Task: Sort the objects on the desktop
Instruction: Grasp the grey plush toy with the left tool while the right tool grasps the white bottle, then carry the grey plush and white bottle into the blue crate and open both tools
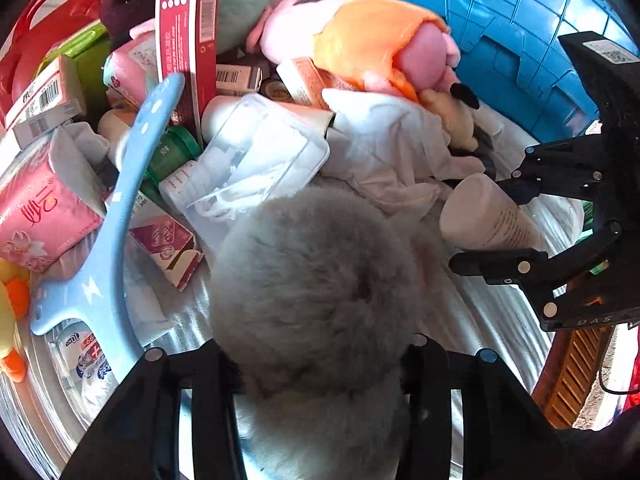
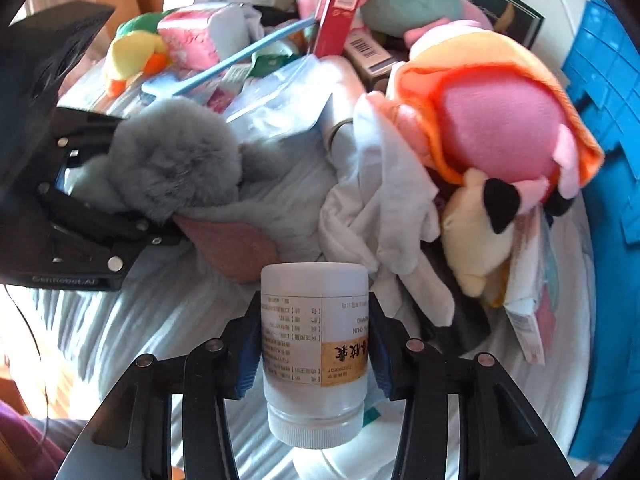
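Observation:
A grey fluffy plush toy [image 1: 316, 280] lies on a striped cloth at the front of a heap of mixed items. My left gripper [image 1: 320, 356] is shut on it, a finger pressing into the fur on each side. The right wrist view shows that same gripper [image 2: 132, 176] at the left, with the plush [image 2: 172, 156] bulging out of it. A white labelled pill bottle [image 2: 314, 320] lies with its cap toward the camera. My right gripper [image 2: 314, 340] is shut on it, blue pads against its sides. In the left wrist view, the bottle [image 1: 484, 216] and the right gripper [image 1: 486, 226] are at the right.
Behind are a pink and orange plush [image 1: 372, 36], a crumpled white cloth [image 1: 392, 140], a clear plastic bag [image 1: 256, 152], a pale blue plastic hanger [image 1: 120, 208], a pink tissue pack [image 1: 40, 216] and a red box [image 1: 188, 40]. A blue crate [image 1: 500, 20] stands at the back right.

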Tool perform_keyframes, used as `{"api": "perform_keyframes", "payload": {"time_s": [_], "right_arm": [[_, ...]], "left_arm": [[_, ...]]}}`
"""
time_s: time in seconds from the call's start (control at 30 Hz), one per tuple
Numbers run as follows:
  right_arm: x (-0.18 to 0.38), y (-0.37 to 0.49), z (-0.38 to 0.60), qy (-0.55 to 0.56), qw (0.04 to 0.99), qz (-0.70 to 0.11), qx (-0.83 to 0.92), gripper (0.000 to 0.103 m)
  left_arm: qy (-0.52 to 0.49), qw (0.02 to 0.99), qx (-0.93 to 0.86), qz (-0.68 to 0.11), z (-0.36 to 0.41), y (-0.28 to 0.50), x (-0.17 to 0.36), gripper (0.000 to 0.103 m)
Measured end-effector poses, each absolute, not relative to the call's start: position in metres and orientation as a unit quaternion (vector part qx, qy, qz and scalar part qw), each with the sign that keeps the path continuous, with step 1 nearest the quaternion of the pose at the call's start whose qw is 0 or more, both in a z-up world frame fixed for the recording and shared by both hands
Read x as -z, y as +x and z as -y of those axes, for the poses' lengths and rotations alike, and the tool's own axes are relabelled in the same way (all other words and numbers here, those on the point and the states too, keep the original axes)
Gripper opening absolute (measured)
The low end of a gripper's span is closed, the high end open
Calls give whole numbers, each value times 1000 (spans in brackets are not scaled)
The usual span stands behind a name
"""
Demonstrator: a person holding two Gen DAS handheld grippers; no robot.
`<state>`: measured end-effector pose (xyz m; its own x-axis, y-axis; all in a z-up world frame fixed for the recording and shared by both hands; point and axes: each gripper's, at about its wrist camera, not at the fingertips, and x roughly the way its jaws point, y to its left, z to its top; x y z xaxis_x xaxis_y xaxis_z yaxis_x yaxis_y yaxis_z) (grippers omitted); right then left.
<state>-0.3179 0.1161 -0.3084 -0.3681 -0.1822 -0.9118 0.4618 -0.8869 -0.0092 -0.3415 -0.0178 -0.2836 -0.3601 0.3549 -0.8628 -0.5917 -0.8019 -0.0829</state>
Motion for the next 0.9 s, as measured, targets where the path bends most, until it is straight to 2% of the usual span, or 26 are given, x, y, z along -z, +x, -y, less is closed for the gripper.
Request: {"api": "perform_keyframes", "payload": {"time_s": [0.27, 0.53, 0.7, 0.9], "right_arm": [[246, -312, -130, 481, 179, -60, 856, 45], [153, -301, -128, 384, 144, -5, 912, 45], [78, -283, -141, 303, 106, 11, 947, 45], [1, -242, -192, 206, 41, 40, 977, 45]], "left_arm": [[-422, 297, -852, -90, 35, -326, 226, 42], [-330, 303, -891, -76, 24, -338, 119, 42], [-276, 327, -900, -84, -3, -342, 63, 42], [-203, 366, -902, -104, -72, -335, 3, 42]]}}
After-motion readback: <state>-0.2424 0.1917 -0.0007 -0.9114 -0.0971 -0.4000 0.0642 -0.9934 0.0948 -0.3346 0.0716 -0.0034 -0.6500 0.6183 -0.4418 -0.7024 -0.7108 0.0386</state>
